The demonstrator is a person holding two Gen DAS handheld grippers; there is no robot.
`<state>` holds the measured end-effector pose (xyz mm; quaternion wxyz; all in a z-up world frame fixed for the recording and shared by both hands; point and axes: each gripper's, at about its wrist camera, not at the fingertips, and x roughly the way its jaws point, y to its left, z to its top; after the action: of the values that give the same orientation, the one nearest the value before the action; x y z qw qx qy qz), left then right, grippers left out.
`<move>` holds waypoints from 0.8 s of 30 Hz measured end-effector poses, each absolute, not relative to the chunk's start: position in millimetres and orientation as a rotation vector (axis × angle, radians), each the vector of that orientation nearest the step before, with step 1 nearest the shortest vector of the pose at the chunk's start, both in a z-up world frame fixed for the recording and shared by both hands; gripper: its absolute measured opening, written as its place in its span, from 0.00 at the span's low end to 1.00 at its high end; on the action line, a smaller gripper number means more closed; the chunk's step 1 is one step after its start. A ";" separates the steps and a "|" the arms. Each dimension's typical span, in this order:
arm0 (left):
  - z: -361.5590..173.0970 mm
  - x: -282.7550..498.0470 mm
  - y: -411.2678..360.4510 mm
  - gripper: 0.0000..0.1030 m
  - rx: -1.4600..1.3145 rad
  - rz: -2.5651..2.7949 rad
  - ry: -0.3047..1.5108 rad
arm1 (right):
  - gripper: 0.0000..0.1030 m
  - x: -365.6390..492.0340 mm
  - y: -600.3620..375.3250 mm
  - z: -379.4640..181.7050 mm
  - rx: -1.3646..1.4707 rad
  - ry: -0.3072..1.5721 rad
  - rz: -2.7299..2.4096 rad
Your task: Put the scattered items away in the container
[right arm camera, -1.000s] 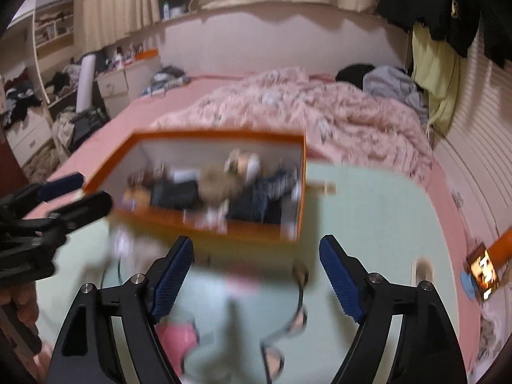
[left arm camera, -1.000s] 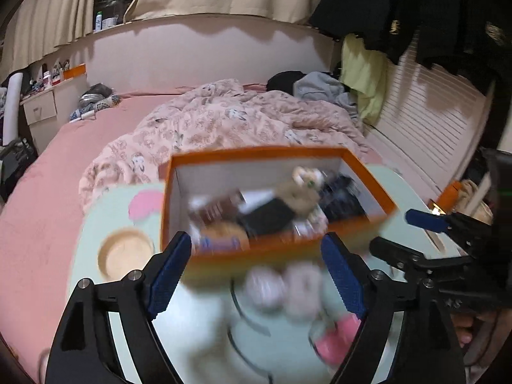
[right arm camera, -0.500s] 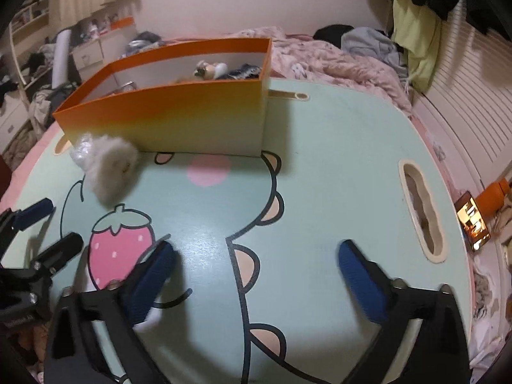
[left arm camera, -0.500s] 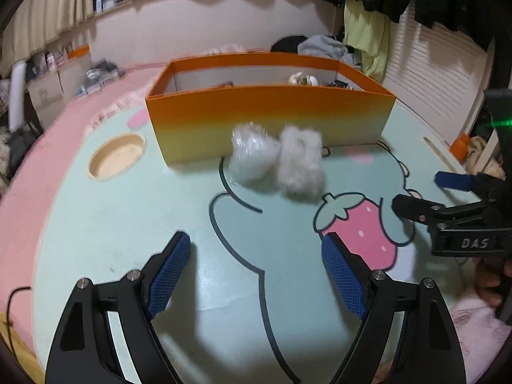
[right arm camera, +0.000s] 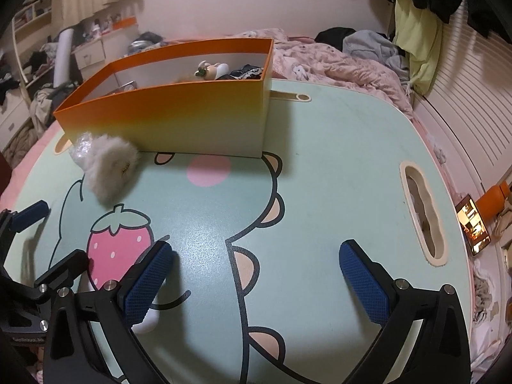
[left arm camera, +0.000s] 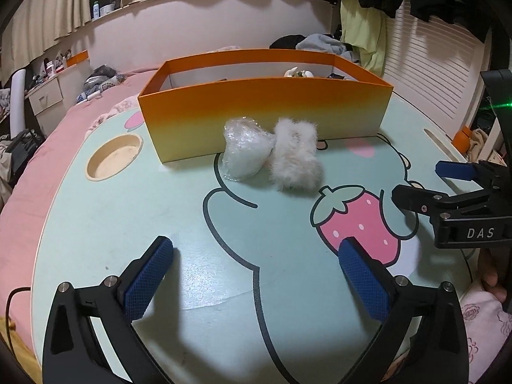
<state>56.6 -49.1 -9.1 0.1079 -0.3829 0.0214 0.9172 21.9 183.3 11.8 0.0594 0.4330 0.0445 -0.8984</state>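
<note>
The orange box now sits set down on the table; fluffy item and plastic bag touch its front; left gripper opening, empty; right gripper wide, empty

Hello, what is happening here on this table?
A person holds two grippers over a mint-green cartoon table. The left gripper is opening; the right gripper is open; neither holds anything. An orange cardboard box already contains some things. A crinkled clear plastic bag and a fluffy white furry item lie outside its front wall.
</note>
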 end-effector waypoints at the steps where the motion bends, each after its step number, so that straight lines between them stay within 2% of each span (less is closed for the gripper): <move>1: -9.3 56.6 -49.0 1.00 -1.126 2.698 0.063 | 1.00 22.1 183.5 11.7 1.311 0.135 -2.720; 24: -8.8 58.0 -47.7 1.00 -1.123 2.697 0.063 | 1.00 19.8 174.8 12.9 1.296 0.151 -2.706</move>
<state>58.0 -47.7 -8.8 0.1097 -0.3820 0.0215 0.9174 19.8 174.8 12.9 0.0689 0.4304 0.0500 -0.8986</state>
